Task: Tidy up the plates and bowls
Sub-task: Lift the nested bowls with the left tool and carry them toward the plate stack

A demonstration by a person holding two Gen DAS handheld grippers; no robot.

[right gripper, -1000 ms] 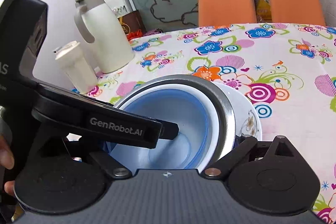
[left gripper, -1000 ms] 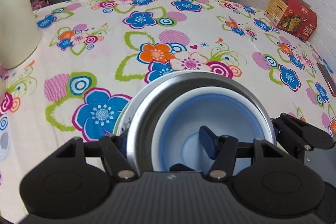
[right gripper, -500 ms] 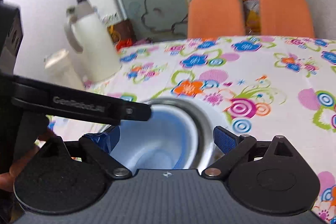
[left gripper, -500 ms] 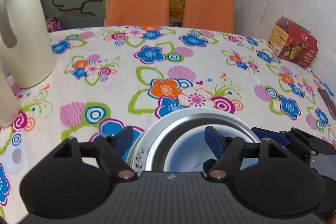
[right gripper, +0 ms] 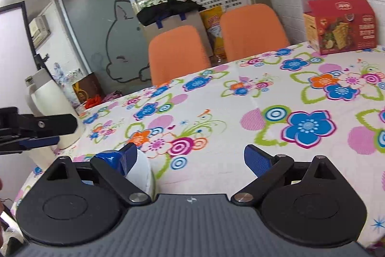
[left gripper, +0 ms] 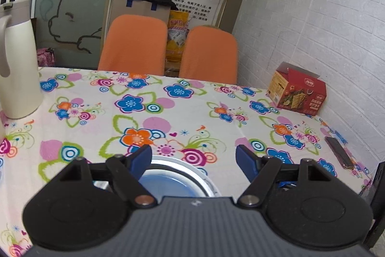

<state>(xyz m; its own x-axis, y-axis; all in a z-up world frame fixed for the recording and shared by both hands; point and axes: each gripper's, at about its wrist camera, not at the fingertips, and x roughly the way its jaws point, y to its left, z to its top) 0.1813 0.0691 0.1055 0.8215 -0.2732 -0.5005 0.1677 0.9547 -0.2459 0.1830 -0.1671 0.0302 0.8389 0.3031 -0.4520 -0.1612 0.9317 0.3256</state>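
A stack of dishes sits on the flowered tablecloth just below my left gripper: a steel bowl with a blue-and-white bowl nested inside, on a white plate. The left gripper is open above the stack and holds nothing. In the right wrist view only a white curved edge of the stack shows, behind the left finger. My right gripper is open and empty over the cloth, to the right of the stack. The left gripper's fingers reach in from the left edge of that view.
A white thermos jug stands at the table's left. By the brick wall on the right is a red cracker box, and a dark phone lies near it. Two orange chairs stand behind the far edge.
The left gripper let go of the steel bowl's rim and opened. Both grippers drew back and lifted away from the stack, so it now sits low in both views.
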